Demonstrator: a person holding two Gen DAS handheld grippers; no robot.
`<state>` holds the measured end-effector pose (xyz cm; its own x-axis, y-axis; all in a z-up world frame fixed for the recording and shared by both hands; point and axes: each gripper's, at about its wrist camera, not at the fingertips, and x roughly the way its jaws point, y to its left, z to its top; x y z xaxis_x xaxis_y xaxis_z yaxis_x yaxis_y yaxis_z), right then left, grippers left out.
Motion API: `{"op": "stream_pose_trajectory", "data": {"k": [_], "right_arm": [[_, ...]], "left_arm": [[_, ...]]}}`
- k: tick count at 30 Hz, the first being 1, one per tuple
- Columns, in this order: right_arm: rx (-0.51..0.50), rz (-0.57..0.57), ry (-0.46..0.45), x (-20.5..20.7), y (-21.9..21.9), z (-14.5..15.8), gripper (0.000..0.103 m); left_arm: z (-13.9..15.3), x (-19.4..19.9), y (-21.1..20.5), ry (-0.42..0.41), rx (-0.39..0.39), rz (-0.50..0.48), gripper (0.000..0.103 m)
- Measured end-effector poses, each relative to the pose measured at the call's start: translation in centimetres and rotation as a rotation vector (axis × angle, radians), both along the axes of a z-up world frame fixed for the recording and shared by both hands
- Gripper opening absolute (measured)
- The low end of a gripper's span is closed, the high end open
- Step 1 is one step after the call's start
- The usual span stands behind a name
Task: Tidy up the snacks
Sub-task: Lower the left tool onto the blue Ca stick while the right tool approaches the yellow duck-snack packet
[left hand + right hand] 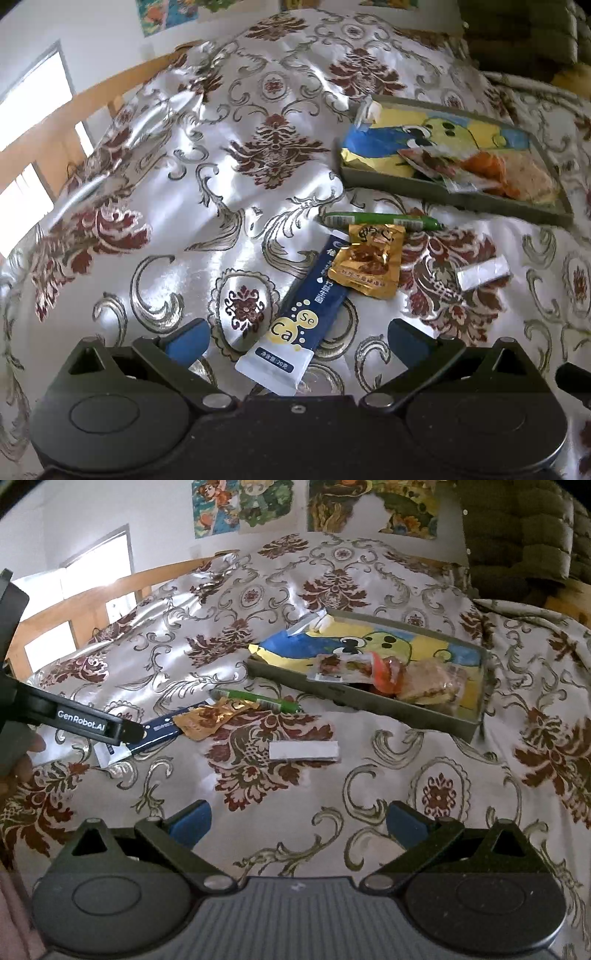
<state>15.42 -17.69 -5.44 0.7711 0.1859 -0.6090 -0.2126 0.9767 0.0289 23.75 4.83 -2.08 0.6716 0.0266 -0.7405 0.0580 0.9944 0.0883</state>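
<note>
A dark blue sachet (306, 314) marked "Ca Se" lies on the patterned cloth between the open fingers of my left gripper (297, 341). A gold packet (367, 264) overlaps its far end, and a green stick pack (384, 220) lies beyond. A white strip (482, 273) lies to the right. The grey tray (399, 182) holds several snack packets. In the right wrist view my right gripper (299, 821) is open and empty over bare cloth, with the white strip (303, 751) ahead, the tray (354, 698) beyond, and the left gripper (127, 732) over the blue sachet (159, 734).
A floral satin cloth (221, 184) covers the whole surface. A wooden rail (92, 92) runs along the far left. A dark quilted object (524, 528) sits at the back right. Posters (258, 506) hang on the wall.
</note>
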Motion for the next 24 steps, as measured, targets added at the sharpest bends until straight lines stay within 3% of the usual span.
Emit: {"op": "stream_pose_trajectory", "data": {"k": [3,9,13,24], "right_arm": [[-0.019,-0.002,-0.005,1.2,0.1,0.1,0.103],[-0.068,-0.01,0.0,4.3,0.8,0.3,0.103],[-0.06,-0.002,0.021,6.3,1.1,0.5,0.103],[-0.003,-0.063,0.096,12.0,1.2,0.8,0.103]], "left_arm": [[0.0,0.1,0.4,-0.006,-0.034,0.006,0.102],[-1.0,1.1,0.8,0.014,-0.006,0.019,0.102],[-1.8,1.6,1.1,0.047,-0.029,0.011,0.102],[-3.4,2.4,0.5,0.086,-0.005,-0.034,0.102]]}}
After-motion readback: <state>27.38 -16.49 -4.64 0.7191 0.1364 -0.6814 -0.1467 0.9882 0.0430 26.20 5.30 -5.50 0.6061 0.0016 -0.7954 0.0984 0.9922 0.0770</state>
